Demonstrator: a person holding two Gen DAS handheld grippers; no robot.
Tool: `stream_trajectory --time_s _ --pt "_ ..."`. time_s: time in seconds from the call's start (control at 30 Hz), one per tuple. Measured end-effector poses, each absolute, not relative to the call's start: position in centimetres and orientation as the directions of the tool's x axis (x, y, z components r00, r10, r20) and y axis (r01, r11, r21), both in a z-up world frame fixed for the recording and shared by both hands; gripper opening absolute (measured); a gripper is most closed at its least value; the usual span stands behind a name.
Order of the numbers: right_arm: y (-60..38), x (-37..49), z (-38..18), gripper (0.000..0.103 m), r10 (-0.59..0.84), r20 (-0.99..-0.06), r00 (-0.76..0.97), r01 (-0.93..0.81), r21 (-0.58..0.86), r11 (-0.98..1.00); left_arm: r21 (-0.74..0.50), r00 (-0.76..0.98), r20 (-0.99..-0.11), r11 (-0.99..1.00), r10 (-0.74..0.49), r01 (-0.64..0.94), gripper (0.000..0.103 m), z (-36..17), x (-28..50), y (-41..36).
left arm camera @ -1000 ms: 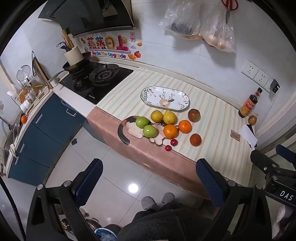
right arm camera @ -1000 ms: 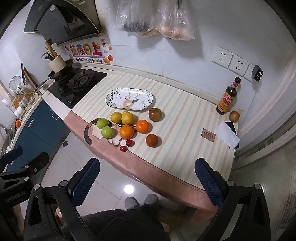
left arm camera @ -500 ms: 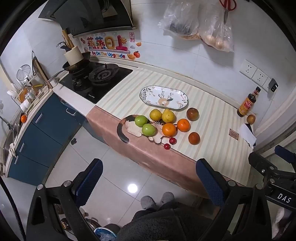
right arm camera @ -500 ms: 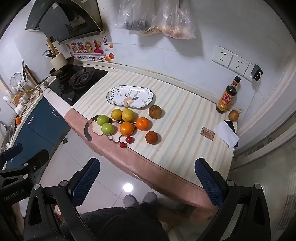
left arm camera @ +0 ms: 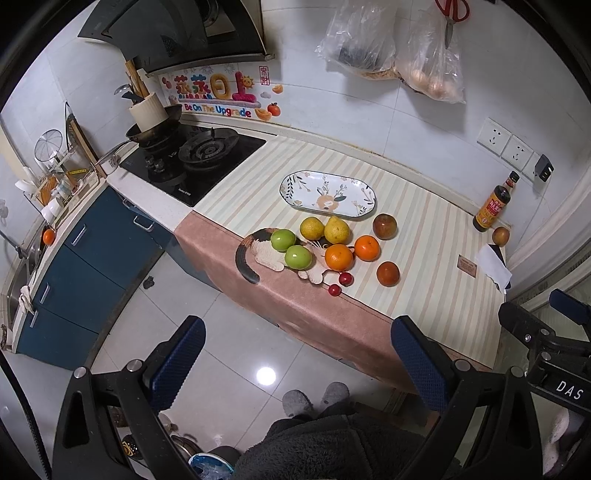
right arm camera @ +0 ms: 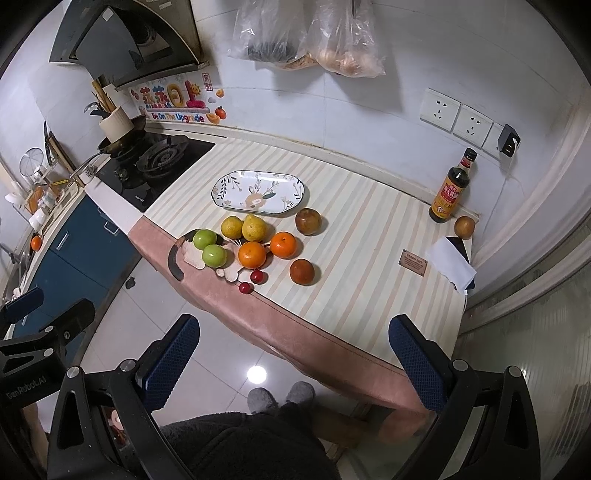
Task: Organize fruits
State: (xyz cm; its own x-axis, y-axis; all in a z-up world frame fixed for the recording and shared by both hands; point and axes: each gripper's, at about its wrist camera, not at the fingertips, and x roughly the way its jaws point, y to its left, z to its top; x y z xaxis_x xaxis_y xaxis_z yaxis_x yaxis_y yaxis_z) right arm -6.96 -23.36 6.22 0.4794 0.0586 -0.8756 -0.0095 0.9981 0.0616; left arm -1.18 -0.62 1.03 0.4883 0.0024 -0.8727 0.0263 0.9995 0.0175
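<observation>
A cluster of fruit lies on the striped counter: two green apples (left arm camera: 290, 248) (right arm camera: 209, 247), two yellow pears (left arm camera: 325, 229) (right arm camera: 244, 227), two oranges (left arm camera: 352, 252) (right arm camera: 267, 249), two dark red-brown fruits (left arm camera: 385, 226) (right arm camera: 308, 220) and two small red cherries (left arm camera: 340, 284) (right arm camera: 251, 282). An oval floral plate (left arm camera: 327, 194) (right arm camera: 258, 191) lies empty behind them. My left gripper (left arm camera: 295, 362) and right gripper (right arm camera: 291, 356) are both open and empty, held high above the floor in front of the counter.
A gas stove (left arm camera: 192, 157) with a pan is at the left. A sauce bottle (right arm camera: 452, 188), a brown fruit (right arm camera: 464, 226), a white paper (right arm camera: 450, 264) and a small card (right arm camera: 414, 257) sit at the right end. Plastic bags (right arm camera: 306, 33) hang on the wall.
Both views have shifted slightly; the counter and fruit sit a little farther up and left in the frames. No fruit has moved. Both grippers stay open.
</observation>
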Motion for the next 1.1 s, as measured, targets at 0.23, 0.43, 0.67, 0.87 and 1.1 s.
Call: stream_trajectory --time_s 0.23,0.43,0.67,0.87,1.1 --pt "-23.4 -7.2 6.4 0.103 0.061 -0.875 0.48 -0.009 0.065 0.998 0.019 0.489 -0.872 1.0 0.004 0.024 0.103 1.0 -1.2 -0.6" --pt "-23.3 -7.2 6.4 0.103 0.062 -0.875 0.48 -0.009 0.066 0.998 0.017 0.49 -0.872 1.0 0.003 0.024 0.103 1.2 -1.4 -0.7" --pt "-23.1 -7.7 6.8 0.103 0.063 -0.873 0.484 -0.009 0.067 0.998 0.017 0.495 -0.869 1.0 0.003 0.024 0.103 1.5 -1.8 -0.4" --pt "-23.1 -7.7 6.9 0.103 0.062 -0.872 0.485 -0.009 0.066 0.998 0.016 0.497 -0.868 1.0 0.002 0.024 0.103 1.9 -2.0 -0.2" --pt "-23.0 -8.0 7.2 0.103 0.063 -0.871 0.487 -0.009 0.067 0.998 0.015 0.499 -0.866 1.0 0.001 0.024 0.103 1.8 -2.0 -0.2"
